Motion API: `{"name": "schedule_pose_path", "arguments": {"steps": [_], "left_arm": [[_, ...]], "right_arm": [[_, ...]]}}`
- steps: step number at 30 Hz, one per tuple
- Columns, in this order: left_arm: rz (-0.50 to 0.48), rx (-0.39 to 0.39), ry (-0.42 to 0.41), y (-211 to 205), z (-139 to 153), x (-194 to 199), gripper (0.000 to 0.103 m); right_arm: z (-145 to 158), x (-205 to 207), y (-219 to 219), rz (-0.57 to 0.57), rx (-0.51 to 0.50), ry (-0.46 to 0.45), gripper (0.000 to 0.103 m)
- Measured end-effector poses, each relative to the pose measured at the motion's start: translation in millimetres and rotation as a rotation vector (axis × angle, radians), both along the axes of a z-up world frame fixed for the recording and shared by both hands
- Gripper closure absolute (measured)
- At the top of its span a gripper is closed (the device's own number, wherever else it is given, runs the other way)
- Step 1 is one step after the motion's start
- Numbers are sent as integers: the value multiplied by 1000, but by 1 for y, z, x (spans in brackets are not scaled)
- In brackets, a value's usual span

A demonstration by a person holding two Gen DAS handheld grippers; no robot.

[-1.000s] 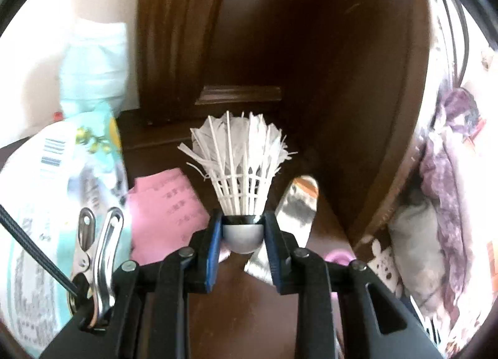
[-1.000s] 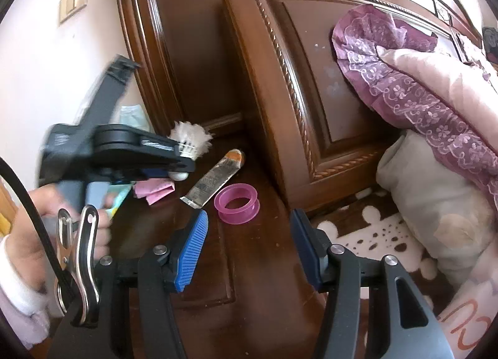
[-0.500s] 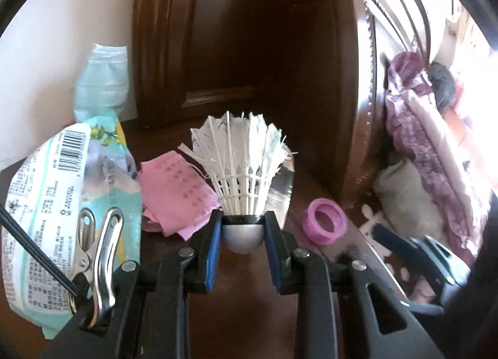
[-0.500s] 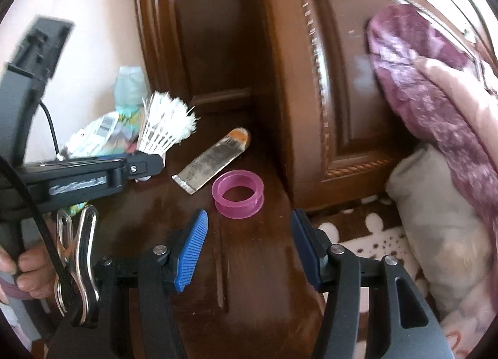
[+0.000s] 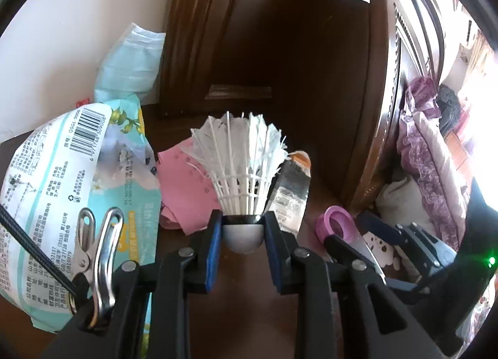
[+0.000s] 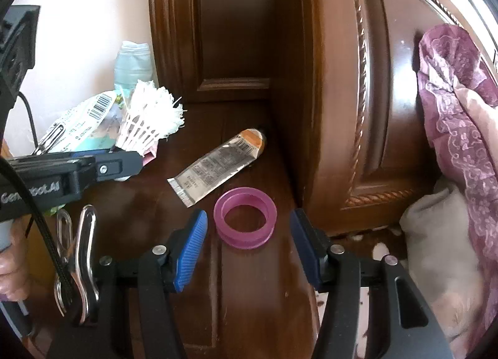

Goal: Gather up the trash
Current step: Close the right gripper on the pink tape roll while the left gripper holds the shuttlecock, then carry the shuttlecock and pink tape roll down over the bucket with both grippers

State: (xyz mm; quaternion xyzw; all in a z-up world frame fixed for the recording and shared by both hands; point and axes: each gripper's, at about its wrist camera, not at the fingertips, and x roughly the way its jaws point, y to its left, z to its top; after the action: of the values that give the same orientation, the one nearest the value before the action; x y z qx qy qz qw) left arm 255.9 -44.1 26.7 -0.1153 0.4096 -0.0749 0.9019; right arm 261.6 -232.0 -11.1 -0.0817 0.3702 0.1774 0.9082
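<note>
My left gripper (image 5: 242, 234) is shut on the cork base of a white feather shuttlecock (image 5: 241, 161), feathers pointing away from me. From the right wrist view the same shuttlecock (image 6: 149, 122) is held above the dark wooden nightstand (image 6: 249, 296) at the left. My right gripper (image 6: 247, 245) is open, its blue pads on either side of a pink plastic ring (image 6: 246, 217) without touching it. A flattened silver tube (image 6: 218, 166) with an orange end lies just beyond the ring. A pink paper (image 5: 183, 184) lies under the shuttlecock.
A teal and white plastic wrapper (image 5: 62, 191) with a barcode lies at the left, a pale blue packet (image 5: 130, 63) behind it against the wall. The carved wooden headboard (image 6: 342, 94) rises close on the right, with purple bedding (image 6: 451, 110) and a grey pillow (image 6: 435, 250) beyond.
The right gripper has moved forward over the nightstand and rolled, and now brackets the pink ring. The left gripper has drawn back a little with the shuttlecock still held.
</note>
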Motion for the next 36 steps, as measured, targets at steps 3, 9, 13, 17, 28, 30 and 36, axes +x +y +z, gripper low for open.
{"name": "schedule_pose_path", "arguments": {"steps": [3,9,13,17,28,30,36], "left_arm": [[1,-4,0,0,0,1,76],[-4,0,1,-1,-1,3,76],[-12,-11,-5,-1,0,3,76],[-29,-25,-16,-4,3,1,76],[-68,-16,-76,-13,38,-37,76],[-87,-9,-82,-16,46,-50,76],[-123,-13,-107,-18,71,-90,76]], "right_arm": [[-4,7,1,5,11,23,47],[-7,10,-5,-4,50,35,59],[-5,7,-9,-24,69,26,59],[7,-7,-20,-46,127,2,59],[51,-75,-39,-67,174,-108,59],[58,-85,-42,-69,197,-122,59],[81,-126,-49,-80,243,-171,59]]}}
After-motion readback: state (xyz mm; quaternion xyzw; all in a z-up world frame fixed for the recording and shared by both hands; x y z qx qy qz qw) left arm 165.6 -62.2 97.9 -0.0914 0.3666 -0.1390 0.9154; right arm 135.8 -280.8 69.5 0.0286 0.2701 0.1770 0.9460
